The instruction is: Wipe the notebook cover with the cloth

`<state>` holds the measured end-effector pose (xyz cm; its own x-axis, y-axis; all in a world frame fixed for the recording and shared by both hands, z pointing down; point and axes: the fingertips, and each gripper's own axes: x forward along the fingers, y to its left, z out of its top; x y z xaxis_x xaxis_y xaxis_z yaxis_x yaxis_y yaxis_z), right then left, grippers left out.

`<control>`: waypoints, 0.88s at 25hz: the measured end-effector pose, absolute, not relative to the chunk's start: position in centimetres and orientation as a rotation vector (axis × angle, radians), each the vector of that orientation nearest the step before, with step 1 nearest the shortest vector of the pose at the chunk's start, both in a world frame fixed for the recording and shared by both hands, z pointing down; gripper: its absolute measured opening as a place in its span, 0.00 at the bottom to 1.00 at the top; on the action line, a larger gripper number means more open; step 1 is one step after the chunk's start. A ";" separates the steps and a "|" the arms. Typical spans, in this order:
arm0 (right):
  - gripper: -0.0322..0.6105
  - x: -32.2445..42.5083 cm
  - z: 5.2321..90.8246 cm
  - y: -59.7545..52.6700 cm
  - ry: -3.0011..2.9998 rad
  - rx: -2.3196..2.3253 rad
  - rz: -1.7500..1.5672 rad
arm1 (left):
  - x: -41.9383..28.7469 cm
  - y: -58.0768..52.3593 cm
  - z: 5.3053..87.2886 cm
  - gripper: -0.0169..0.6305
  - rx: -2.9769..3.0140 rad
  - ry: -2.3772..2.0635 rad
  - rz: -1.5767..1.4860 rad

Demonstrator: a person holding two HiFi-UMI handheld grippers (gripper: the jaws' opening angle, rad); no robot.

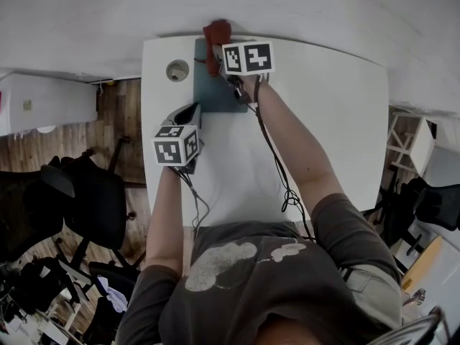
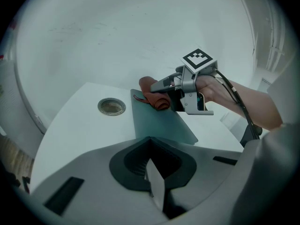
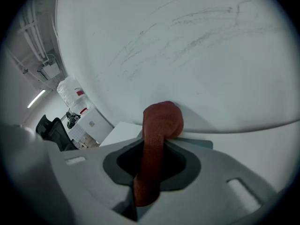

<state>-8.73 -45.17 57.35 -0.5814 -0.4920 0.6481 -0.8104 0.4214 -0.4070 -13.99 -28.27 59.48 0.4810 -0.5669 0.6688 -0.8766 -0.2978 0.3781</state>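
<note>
notebook: teal cover, lies flat on white table. thin, stiff, judged light, so it may slide unless pinned at its near left corner.
right gripper: over notebook's far edge, clenched on cloth.
left gripper: at notebook's near left corner, jaws together, nothing between.
cloth: red, soft, bunched. best gripped mid-fold.

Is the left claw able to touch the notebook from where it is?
Probably yes. The left claw is close to the near corner of the notebook, with only bare table between. The right claw holds the cloth at the far end, out of the way.
</note>
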 end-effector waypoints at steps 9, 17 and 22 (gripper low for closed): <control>0.17 -4.9 57.6 -45.0 -2.217 1.174 1.028 | -14.2 -28.2 59.5 0.02 1.999 -1.204 0.548; 0.17 -1.8 57.6 -44.5 -2.183 1.237 1.076 | -14.0 -28.1 59.3 0.02 1.998 -1.205 0.546; 0.17 -0.9 57.6 -44.3 -2.165 1.250 1.084 | -14.0 -28.1 59.3 0.02 2.001 -1.209 0.547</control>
<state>-0.87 -44.29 57.58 -0.5114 -0.5369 0.6710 -0.8589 0.2941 -0.4193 -13.97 -28.06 59.27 0.4688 -0.5755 0.6701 -0.8833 -0.2970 0.3628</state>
